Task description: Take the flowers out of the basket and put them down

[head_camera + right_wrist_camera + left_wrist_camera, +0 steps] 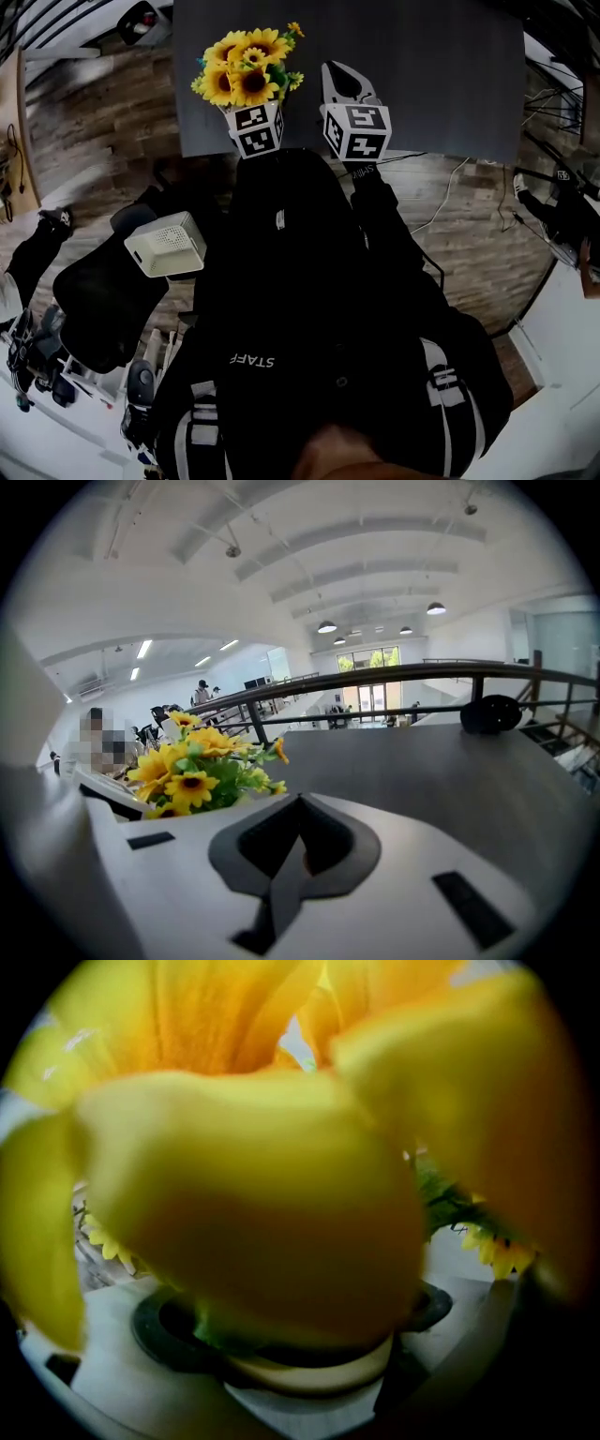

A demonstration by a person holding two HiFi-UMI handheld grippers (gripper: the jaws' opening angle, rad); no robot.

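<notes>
Flowers [246, 67] in left gripper [300, 1358], over the table [441, 84].
Its jaws clamp the bunch at the base, petals fill its view; right gripper [295, 850] just beside, pinched closed, empty.

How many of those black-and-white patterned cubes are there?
2. The left cube is right next to the sunflowers; the right cube is beside it, at the grey table's near edge. None seem hidden.
</notes>
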